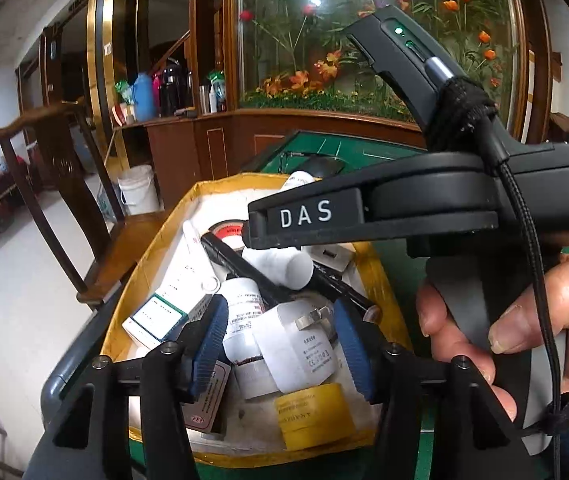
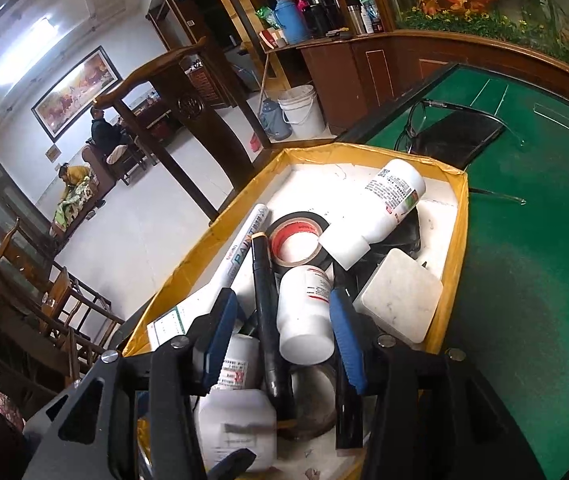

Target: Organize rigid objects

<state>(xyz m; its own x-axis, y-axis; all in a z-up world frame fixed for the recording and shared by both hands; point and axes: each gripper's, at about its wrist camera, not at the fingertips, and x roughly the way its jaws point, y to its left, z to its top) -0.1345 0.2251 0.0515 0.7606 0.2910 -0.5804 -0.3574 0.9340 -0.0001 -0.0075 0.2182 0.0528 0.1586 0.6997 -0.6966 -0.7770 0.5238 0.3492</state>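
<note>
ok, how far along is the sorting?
Done: most items sit piled in the yellow-edged box: tape roll, paint marker, bottles. In hand: nothing gripped; both tools hover open over the pile, the left tool around the white charger, the right tool around a white bottle. Left: glasses still on the green table.

**Crowded tray, open table to the right**

The tray [image 2: 458,240] is packed: bottles [image 2: 306,312], tape roll [image 2: 298,240], black pen [image 2: 264,312] and white block [image 2: 398,300] leave no bare floor between them. The right gripper's body [image 1: 424,200] hangs over the tray's far half. Green table [image 2: 524,300] beside the tray lies free; glasses [image 2: 416,124] sit beyond it.
</note>
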